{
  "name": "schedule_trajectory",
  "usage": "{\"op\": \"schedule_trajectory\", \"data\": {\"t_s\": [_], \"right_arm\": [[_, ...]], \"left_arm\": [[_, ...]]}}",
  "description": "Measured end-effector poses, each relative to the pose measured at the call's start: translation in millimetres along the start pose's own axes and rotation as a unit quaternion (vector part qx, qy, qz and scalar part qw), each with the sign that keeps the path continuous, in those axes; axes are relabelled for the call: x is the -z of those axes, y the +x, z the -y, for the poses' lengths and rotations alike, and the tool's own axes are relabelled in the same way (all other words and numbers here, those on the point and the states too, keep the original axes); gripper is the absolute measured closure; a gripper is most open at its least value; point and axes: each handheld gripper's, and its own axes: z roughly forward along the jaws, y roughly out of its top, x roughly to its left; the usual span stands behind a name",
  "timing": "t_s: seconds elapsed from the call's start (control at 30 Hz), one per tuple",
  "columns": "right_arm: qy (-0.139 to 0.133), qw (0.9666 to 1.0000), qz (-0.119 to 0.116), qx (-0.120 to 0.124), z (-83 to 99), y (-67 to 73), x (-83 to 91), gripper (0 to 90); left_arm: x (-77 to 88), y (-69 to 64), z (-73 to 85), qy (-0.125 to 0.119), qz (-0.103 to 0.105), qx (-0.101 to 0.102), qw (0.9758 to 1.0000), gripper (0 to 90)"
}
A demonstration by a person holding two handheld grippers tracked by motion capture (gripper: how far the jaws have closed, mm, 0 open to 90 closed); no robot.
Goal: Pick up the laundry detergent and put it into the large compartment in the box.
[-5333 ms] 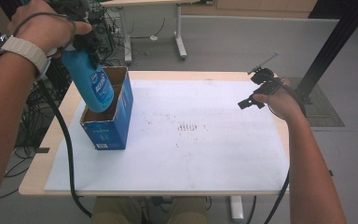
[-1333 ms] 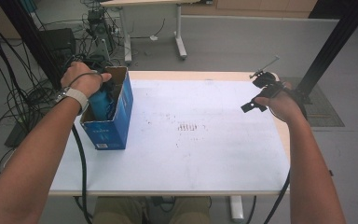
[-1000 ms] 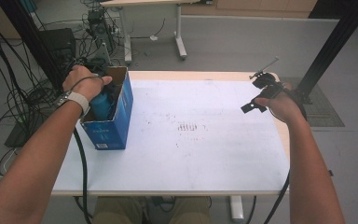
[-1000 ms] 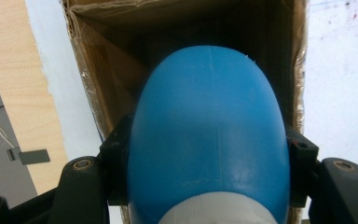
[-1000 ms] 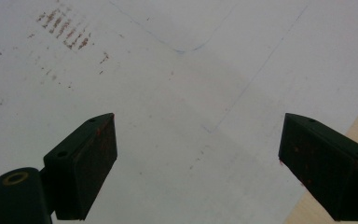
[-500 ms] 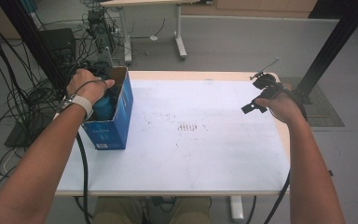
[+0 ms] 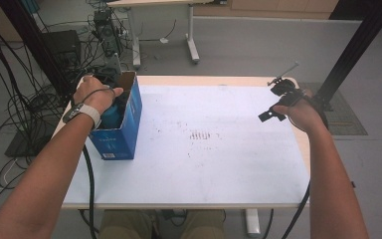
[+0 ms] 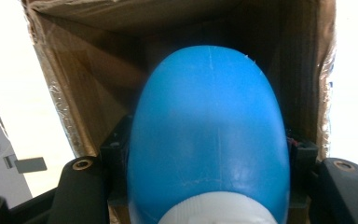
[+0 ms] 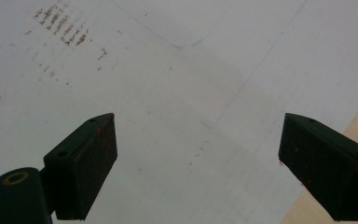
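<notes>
left claw (image 8: 205,186) clamped on the blue bottle (image 8: 207,135), jaws pressed against both its sides. bottle lowered into the open blue carton (image 7: 124,124), bottom end pointing down toward the brown cardboard inside. carton upright near the left edge of the counter (image 7: 229,169). right claw (image 9: 198,163) spread wide, nothing between its jaws, hovering over the white sheet (image 9: 177,116) near the counter's right edge.

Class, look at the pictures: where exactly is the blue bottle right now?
The blue bottle sits inside the open blue cardboard box at the table's left edge in the high view, gripped by the left gripper, whose jaws close on its sides.
</notes>
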Motion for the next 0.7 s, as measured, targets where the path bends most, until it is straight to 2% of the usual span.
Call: {"op": "schedule_trajectory", "data": {"t_s": [0.37, 0.7], "right_arm": [[0.001, 1.0, 0.0, -0.002, 1.1, 0.3, 0.5, 11.4], [0.001, 1.0, 0.0, -0.003, 2.8, -0.3, 0.1, 11.5]], "left_arm": [[-12.8, -0.5, -2.6, 0.011, 0.004, -0.001, 0.9999, 37.6], [-14.5, -1.7, -3.2, 0.01, 0.002, -0.003, 0.9999, 37.6]]}}
